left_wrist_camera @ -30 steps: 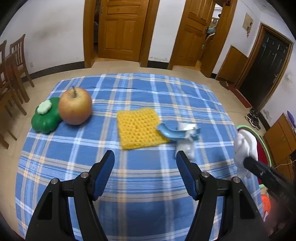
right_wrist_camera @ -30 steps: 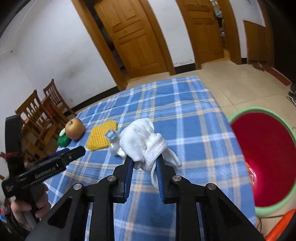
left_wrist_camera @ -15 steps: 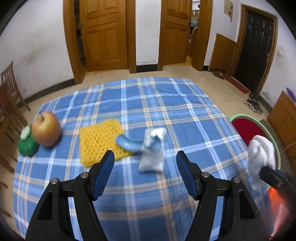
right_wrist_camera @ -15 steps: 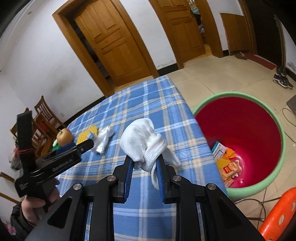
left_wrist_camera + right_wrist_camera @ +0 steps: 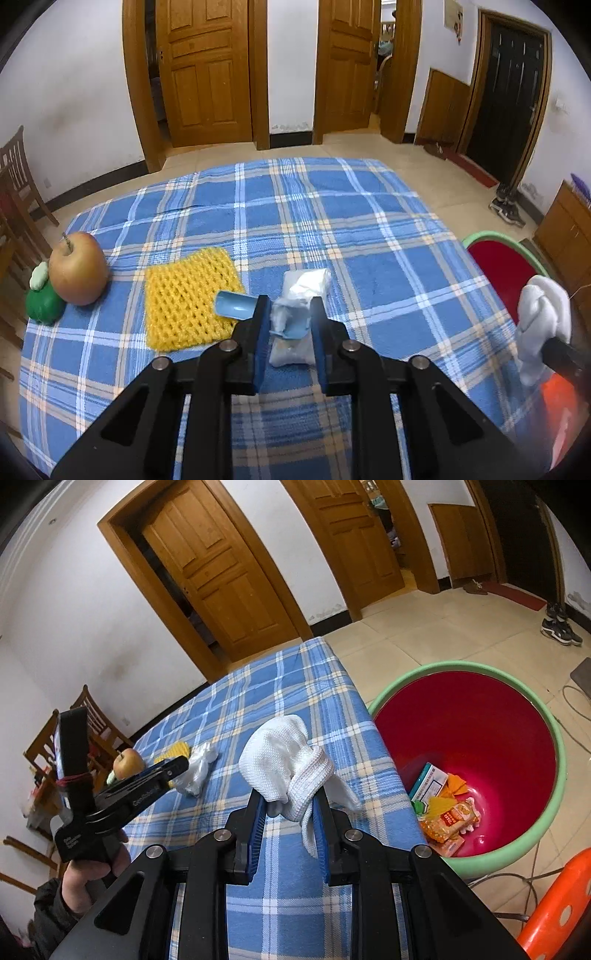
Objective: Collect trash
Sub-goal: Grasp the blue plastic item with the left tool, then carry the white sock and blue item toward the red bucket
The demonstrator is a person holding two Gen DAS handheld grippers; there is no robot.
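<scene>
My left gripper (image 5: 288, 321) has closed around a crumpled clear plastic wrapper with a blue piece (image 5: 295, 314) that lies on the blue plaid tablecloth (image 5: 369, 258). My right gripper (image 5: 288, 805) is shut on a white knitted glove (image 5: 284, 764) and holds it above the table's right edge, beside a red bin with a green rim (image 5: 480, 746). The bin holds several snack wrappers (image 5: 447, 812). The glove also shows in the left wrist view (image 5: 543, 314), and the left gripper in the right wrist view (image 5: 173, 771).
A yellow crocheted mat (image 5: 188, 295), an apple (image 5: 77, 273) and a green toy (image 5: 44, 302) lie at the table's left. Wooden chairs (image 5: 14, 184) stand left. An orange stool (image 5: 554, 904) stands beside the bin.
My left gripper has moved forward and closed from wide open onto the plastic wrapper. My right gripper has carried the glove further right, nearer the bin.
</scene>
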